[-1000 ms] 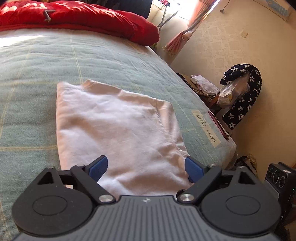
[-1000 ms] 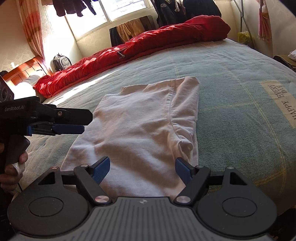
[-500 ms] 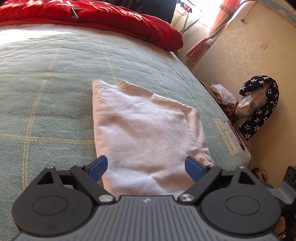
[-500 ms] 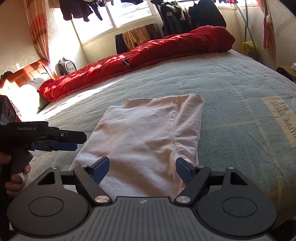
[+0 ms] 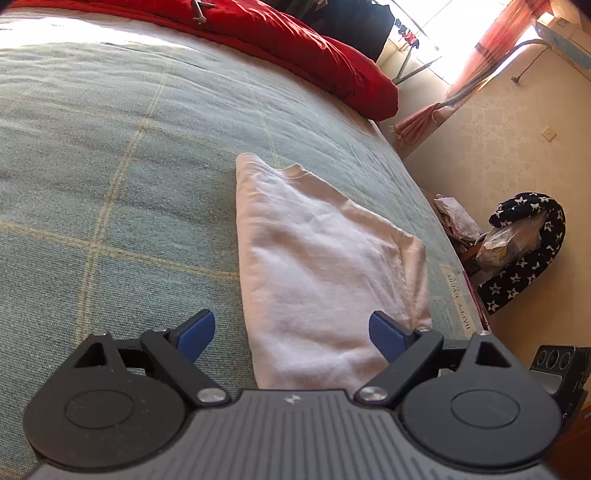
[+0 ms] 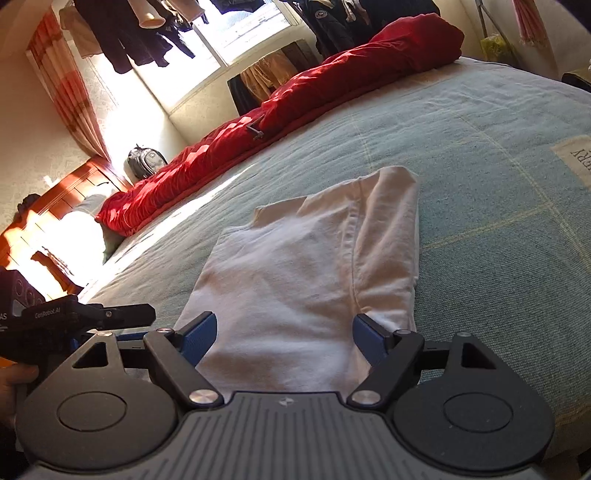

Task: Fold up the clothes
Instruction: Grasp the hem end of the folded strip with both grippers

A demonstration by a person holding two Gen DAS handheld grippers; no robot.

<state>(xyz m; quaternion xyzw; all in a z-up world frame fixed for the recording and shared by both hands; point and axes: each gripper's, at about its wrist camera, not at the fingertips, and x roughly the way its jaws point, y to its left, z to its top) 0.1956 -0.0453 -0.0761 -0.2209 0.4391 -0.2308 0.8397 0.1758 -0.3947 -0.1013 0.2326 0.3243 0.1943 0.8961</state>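
Folded white garment [image 5: 325, 269] on bedspread [image 5: 110, 184]

A wide bed [image 6: 480, 155] fills most of the room, covered in a pale green spread crossed by thin yellow lines. A red quilt [image 6: 295, 110] lies bunched along its far edge. Behind it a bright window [image 6: 236, 33] lets strong sunlight fall across the bed and onto a wooden headboard [image 6: 48, 206] at the left. Dark clothes [image 6: 125, 40] hang in front of the glass, with orange-red curtains [image 6: 70, 88] at the side. A grey backpack [image 6: 146, 162] sits near the wall. The walls [image 5: 498, 122] are cream with a faint pattern. Beside the bed a dark star-printed cloth [image 5: 532, 251] drapes over clutter.
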